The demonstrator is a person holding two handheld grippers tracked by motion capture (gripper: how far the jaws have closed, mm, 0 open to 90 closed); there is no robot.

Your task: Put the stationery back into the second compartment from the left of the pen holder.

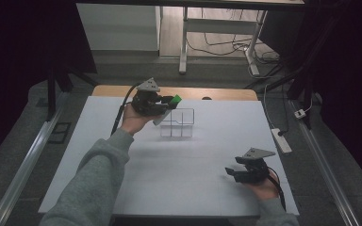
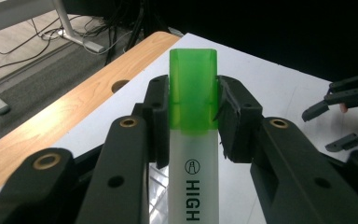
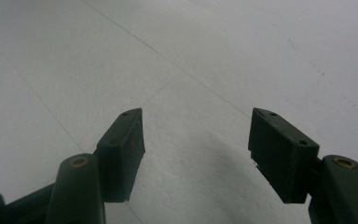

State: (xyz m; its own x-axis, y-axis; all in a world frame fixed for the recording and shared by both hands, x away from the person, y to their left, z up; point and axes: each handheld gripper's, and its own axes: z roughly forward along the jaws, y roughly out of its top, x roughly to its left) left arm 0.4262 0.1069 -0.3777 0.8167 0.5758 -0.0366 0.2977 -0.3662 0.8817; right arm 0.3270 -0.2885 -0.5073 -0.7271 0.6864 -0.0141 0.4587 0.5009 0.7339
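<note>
Highlighter [image 2: 193,121]: long axis runs along the left hand-held gripper's jaws, green cap pointing ahead past the pads, white barrel trailing back under the gripper body.
Left hand-held gripper [image 2: 193,116]: part-closed, both pads pressed on the cap's sides — the highlighter is clamped, held above the bench [image 1: 207,160].
Right hand-held gripper [image 3: 196,149]: jaws wide apart, nothing between them, only bare bench below.
Clear box [image 1: 177,123]: just beside and below the left hand-held gripper; contents cannot be told.
</note>
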